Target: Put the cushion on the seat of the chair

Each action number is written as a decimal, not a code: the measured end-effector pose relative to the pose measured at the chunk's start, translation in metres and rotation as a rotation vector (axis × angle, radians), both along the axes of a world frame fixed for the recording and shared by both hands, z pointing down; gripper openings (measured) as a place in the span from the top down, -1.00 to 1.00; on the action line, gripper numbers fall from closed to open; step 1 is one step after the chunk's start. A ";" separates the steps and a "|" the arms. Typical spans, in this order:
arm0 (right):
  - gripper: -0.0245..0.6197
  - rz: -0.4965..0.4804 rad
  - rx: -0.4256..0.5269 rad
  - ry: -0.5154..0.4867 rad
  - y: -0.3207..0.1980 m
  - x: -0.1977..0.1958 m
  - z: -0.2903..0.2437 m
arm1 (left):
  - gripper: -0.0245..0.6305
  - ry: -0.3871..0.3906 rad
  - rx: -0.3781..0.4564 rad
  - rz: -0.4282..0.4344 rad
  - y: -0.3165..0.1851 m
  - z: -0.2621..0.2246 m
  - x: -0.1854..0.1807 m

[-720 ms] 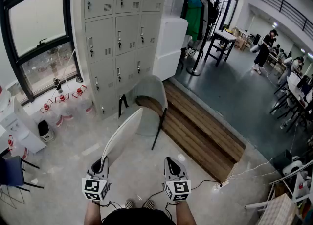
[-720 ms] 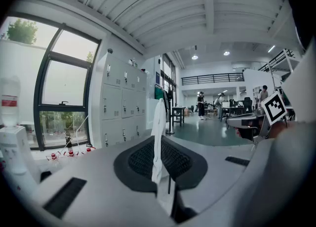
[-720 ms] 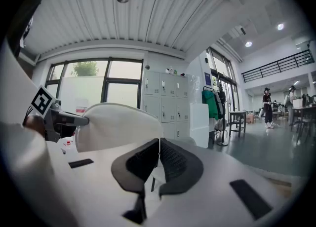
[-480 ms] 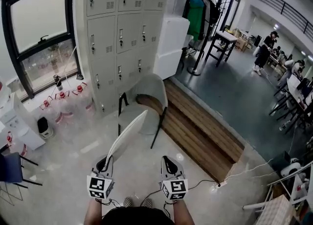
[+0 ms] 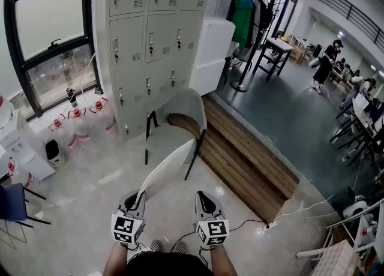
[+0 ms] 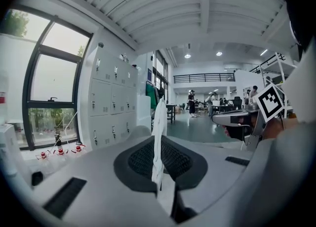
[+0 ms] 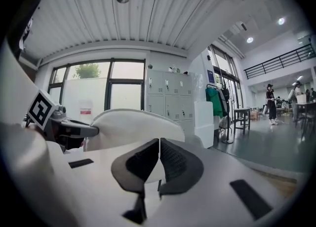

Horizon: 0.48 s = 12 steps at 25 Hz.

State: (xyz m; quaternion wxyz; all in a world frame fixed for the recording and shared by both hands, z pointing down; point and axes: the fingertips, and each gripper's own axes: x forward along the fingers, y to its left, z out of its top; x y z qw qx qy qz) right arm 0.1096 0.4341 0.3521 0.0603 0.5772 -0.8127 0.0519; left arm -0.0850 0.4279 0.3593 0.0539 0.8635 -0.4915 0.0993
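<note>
Left gripper (image 5: pixel 138 197) is clenched on the near edge of the cushion (image 5: pixel 168 168). In the left gripper view the thin white rim sits pinched right between the pads, standing almost on edge. Right gripper (image 5: pixel 201 196) is closed too, but on nothing: its jaws meet with no material between them. It hangs just to the right of your left one, and the cushion shows up ahead and to its left in the right gripper view.

What matters for the move is that the cushion's long axis runs straight out from your left gripper, forward and a bit to the right. The chair (image 5: pixel 187 108) is dead ahead along that same line. From the head view, the far end of the cushion already overlaps the front of the seat (image 5: pixel 161 143), though I can't tell if it's touching or just hovering in front.

So the seat is in front of both grippers, past the cushion's far tip, and the left hand is the one carrying. My guess is you need to push forward and roll the cushion flat, since it's tilted up on edge right now. The right gripper is near enough to steady the free side if it flops.
</note>
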 end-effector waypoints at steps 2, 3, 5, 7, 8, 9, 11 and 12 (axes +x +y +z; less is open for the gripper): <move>0.81 0.001 -0.003 -0.004 0.000 -0.002 0.001 | 0.83 0.003 0.002 0.006 -0.001 -0.001 0.000; 0.81 0.002 -0.004 -0.002 -0.001 -0.003 0.001 | 0.83 0.005 0.003 0.010 -0.002 -0.001 -0.001; 0.81 0.005 -0.006 0.002 -0.002 -0.006 0.002 | 0.83 0.009 0.006 0.018 -0.004 -0.002 -0.003; 0.81 0.010 -0.009 0.006 -0.002 -0.011 0.003 | 0.83 0.014 0.008 0.025 -0.006 -0.003 -0.006; 0.81 0.013 -0.011 0.007 -0.003 -0.013 0.004 | 0.83 0.017 0.009 0.029 -0.008 -0.004 -0.009; 0.81 0.017 -0.012 0.010 -0.004 -0.016 0.005 | 0.83 0.019 0.010 0.034 -0.010 -0.004 -0.011; 0.81 0.025 -0.012 0.014 -0.006 -0.022 0.006 | 0.83 0.025 0.012 0.045 -0.014 -0.004 -0.016; 0.81 0.029 -0.012 0.014 -0.008 -0.025 0.007 | 0.83 0.027 0.013 0.050 -0.017 -0.004 -0.019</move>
